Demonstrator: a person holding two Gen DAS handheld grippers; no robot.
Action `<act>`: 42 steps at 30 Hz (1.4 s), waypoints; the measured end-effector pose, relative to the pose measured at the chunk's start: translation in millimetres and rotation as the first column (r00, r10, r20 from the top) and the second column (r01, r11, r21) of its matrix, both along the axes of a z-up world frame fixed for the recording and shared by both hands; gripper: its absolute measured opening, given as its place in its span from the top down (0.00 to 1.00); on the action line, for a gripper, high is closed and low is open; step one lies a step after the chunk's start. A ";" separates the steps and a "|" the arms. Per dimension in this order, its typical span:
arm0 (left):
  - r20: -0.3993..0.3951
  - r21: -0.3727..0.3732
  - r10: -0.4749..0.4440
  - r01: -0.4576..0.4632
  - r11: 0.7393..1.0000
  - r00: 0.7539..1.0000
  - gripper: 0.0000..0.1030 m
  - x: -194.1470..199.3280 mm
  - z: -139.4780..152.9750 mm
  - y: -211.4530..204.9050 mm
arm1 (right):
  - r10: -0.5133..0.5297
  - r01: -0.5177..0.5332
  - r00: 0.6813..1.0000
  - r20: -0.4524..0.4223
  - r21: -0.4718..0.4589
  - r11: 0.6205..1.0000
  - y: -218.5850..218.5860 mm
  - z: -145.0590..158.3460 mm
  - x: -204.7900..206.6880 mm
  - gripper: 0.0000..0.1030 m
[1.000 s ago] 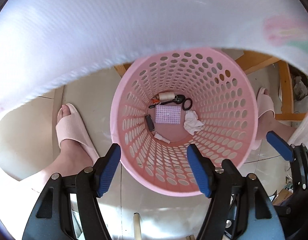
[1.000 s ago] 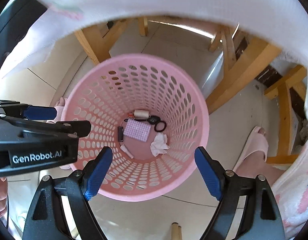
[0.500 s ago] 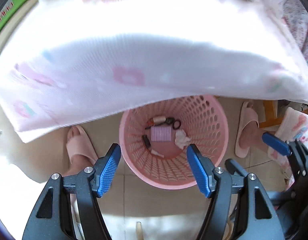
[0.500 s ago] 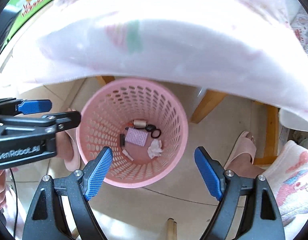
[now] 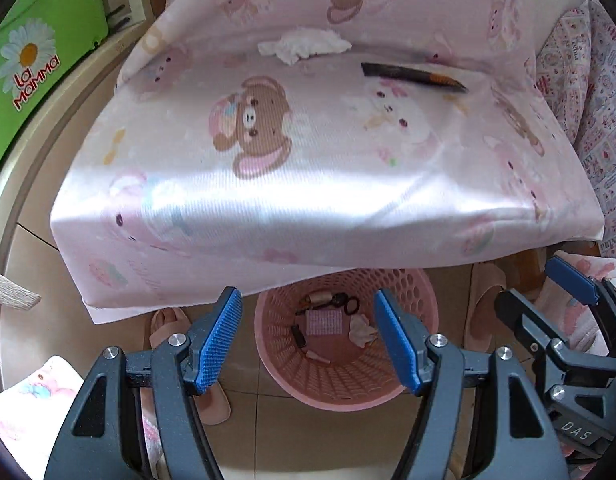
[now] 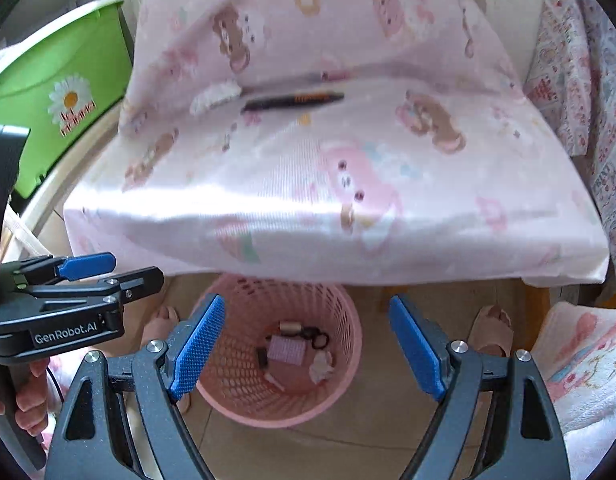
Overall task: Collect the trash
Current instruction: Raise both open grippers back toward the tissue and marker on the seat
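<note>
Pink basket [image 5: 344, 376] below both grippers | left gripper [image 5: 308, 340], right gripper [image 6: 303, 350] wide, empty | risk: tissue [image 5: 303, 46] ahead snags cloth [image 5: 308, 168].

Strong daylight is washing over the pink sheet [image 5: 308, 152], and a band of glare is blowing out its front edge in both views, erasing the print there. Shade is falling beneath that edge, so the pink basket [image 5: 348, 384] and the tiled floor [image 5: 308, 432] are sitting dimmer. Motion blur is softening the right wrist view most: the dark pen [image 6: 293, 100] and the crumpled tissue [image 6: 215, 96] are smearing sideways. Fisheye distortion is bending the green box [image 5: 39, 56] and darkening the corners. The blue pads [image 5: 219, 340] are staying sharp.
</note>
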State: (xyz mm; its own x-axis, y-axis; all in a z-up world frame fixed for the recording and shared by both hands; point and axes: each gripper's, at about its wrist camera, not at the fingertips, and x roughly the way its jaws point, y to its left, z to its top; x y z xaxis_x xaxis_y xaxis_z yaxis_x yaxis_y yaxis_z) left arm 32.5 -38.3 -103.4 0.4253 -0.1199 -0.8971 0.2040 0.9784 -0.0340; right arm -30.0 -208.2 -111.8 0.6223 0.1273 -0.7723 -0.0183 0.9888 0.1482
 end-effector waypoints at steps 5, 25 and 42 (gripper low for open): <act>0.108 -0.015 0.033 -0.032 0.999 0.994 0.34 -2.1 21.2 5.2 | -0.023 0.024 0.995 0.097 -0.004 1.000 -6.9 21.6 -5.0 0.17; 0.302 -0.034 0.100 -0.094 0.995 0.948 0.05 7.2 73.2 10.9 | 0.034 -0.043 0.967 0.251 0.032 0.999 -13.2 92.1 16.0 0.17; 0.296 0.054 -0.015 -0.001 0.999 0.955 0.01 77.2 98.8 3.4 | 0.139 -0.114 0.947 0.290 -0.100 0.988 -35.3 127.3 98.0 0.07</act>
